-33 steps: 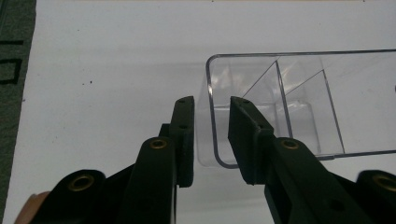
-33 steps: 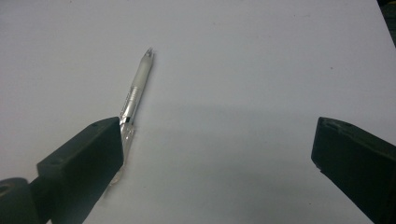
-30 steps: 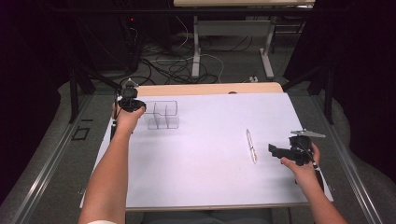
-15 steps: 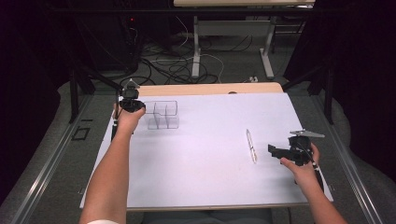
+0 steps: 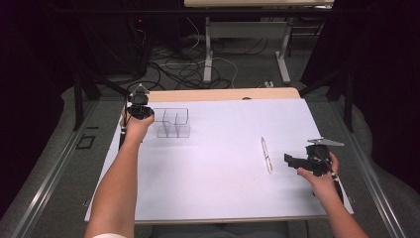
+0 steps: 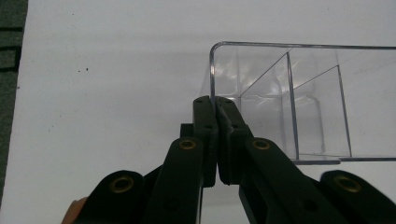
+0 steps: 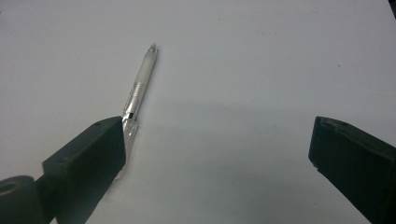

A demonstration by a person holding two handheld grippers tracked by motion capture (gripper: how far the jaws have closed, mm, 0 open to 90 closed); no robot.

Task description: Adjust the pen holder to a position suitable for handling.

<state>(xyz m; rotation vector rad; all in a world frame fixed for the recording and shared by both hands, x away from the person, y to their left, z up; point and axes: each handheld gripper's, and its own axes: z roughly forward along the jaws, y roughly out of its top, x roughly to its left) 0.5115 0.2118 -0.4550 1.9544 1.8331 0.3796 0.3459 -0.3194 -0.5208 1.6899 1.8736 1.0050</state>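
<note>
a clear, hard plastic organiser box (image 5: 173,122) with thin upright dividers stands in the upper left of the high view, on a smooth white sheet that covers the tabletop (image 5: 218,188). a strip of pale wood shows along the far edge of that sheet. the box is rectangular with rounded corners, and its glossy walls let the white surface show through.

the left gripper (image 5: 140,111), matte black with brass-coloured rivets, sits at the box's left end in the high view. in the left gripper view its jaws have just been closing and now stand pressed together on the thin rim of the box's rounded corner wall (image 6: 212,79), one pad outside and one inside. the inner partitions (image 6: 289,102) rise to the right of the grip, in the right half of that frame.

a slim pen (image 5: 266,154) with a frosted translucent barrel and a silvery ribbed middle lies flat on the sheet in the right half of the high view, its length running roughly from near to far. the right gripper (image 5: 295,162) rests just right of it, low on the sheet. in the right gripper view its blocky black jaws are spread wide with nothing between them; the pen (image 7: 140,84) slants up from behind the left jaw toward the upper middle of the frame, its lower end hidden behind that jaw.
</note>
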